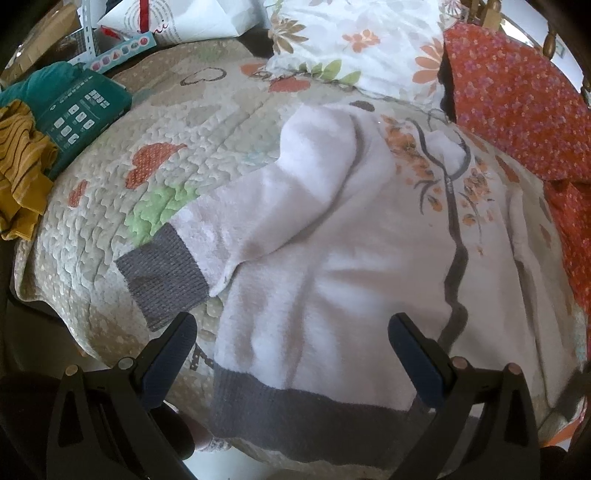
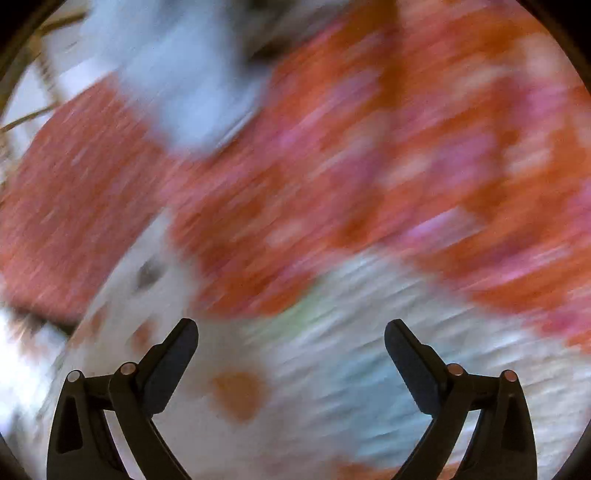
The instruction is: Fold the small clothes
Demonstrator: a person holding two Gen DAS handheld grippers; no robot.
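A small white fleece sweater [image 1: 332,258] with a grey hem [image 1: 295,413], a grey cuff [image 1: 162,277] and an orange flower print lies spread on a quilted bedspread [image 1: 147,122]. Its left sleeve stretches toward the lower left. My left gripper [image 1: 291,332] is open and empty, hovering just above the hem's left part. My right gripper [image 2: 291,332] is open and empty. Its view is heavily motion-blurred, over the quilt [image 2: 332,387] and an orange-red flowered cloth [image 2: 369,166].
An orange-red flowered cloth [image 1: 517,110] lies along the right side. A floral pillow [image 1: 351,40] is at the back. A mustard striped garment [image 1: 22,166], a teal package [image 1: 81,114] and boxes [image 1: 166,18] sit at the left.
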